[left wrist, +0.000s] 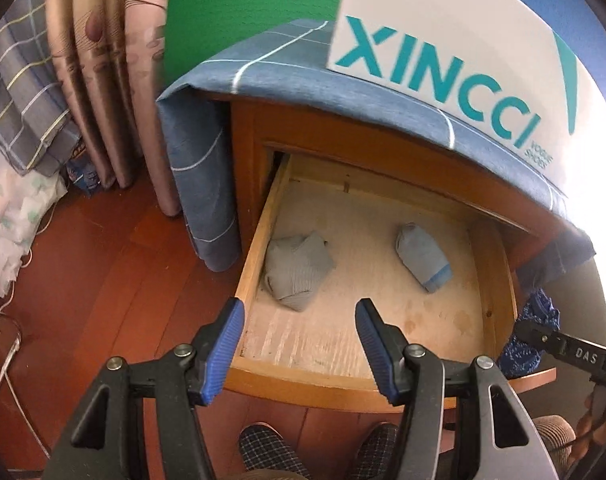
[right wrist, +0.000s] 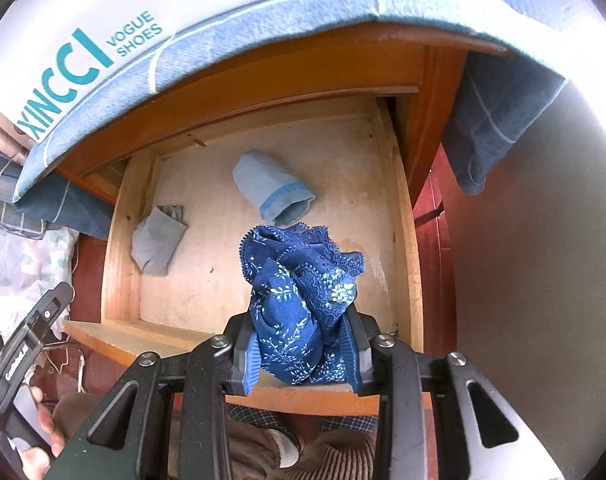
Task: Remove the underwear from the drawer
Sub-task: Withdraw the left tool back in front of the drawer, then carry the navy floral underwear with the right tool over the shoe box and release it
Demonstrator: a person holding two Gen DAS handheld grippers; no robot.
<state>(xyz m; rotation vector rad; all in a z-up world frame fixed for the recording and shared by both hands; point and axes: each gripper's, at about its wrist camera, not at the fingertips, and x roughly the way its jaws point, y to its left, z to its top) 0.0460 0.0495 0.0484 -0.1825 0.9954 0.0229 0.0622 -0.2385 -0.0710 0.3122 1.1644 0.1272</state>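
Our right tool (right wrist: 303, 354) clenches blue lace underwear (right wrist: 299, 296) at frame ctr; left tool (left wrist: 299, 348), released, over drawer (left wrist: 259, 232).

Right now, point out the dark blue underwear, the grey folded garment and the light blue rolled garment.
dark blue underwear (right wrist: 299, 300), right wrist view, bunched middle.
grey folded garment (left wrist: 297, 268), left wrist view, centre of fold.
light blue rolled garment (left wrist: 421, 258), left wrist view, middle of roll.

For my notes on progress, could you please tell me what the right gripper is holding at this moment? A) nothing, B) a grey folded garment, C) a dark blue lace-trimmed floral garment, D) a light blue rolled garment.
C: the right gripper is shut on the dark blue floral underwear, above the open drawer.
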